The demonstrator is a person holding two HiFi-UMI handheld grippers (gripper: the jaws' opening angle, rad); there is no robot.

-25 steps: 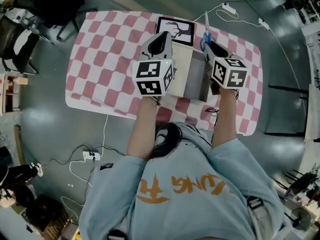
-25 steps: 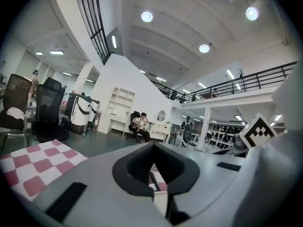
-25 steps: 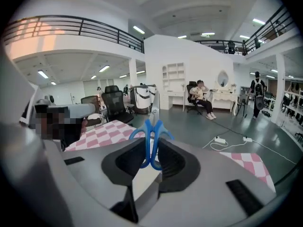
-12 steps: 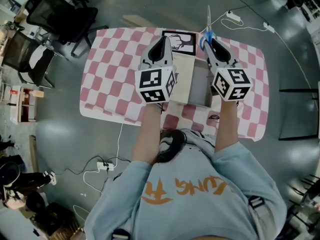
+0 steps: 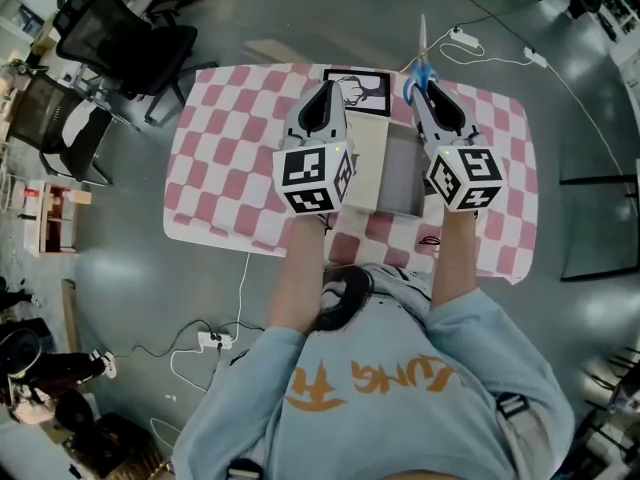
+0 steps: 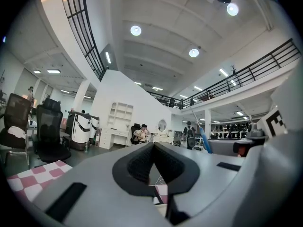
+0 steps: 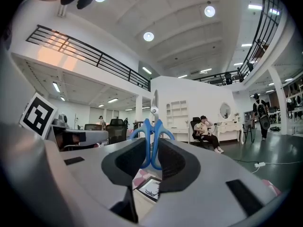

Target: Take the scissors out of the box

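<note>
Blue-handled scissors are clamped by their handles in my right gripper, which is shut on them; the blades point away from me, past the table's far edge. They are held in the air beyond the far right corner of the open box, whose grey inside shows nothing in it. The beige lid lies along the box's left side. My left gripper hovers over the lid's far end with its pads together and nothing between them. In the left gripper view the scissors show at the right.
The box stands on a table with a pink-and-white checked cloth. A black-framed picture lies just beyond the box. Office chairs stand at the left. A power strip and cable lie on the floor beyond the table.
Both grippers have risen. The right one has carried the scissors up and toward the table's far edge. The left gripper stays shut and empty.
</note>
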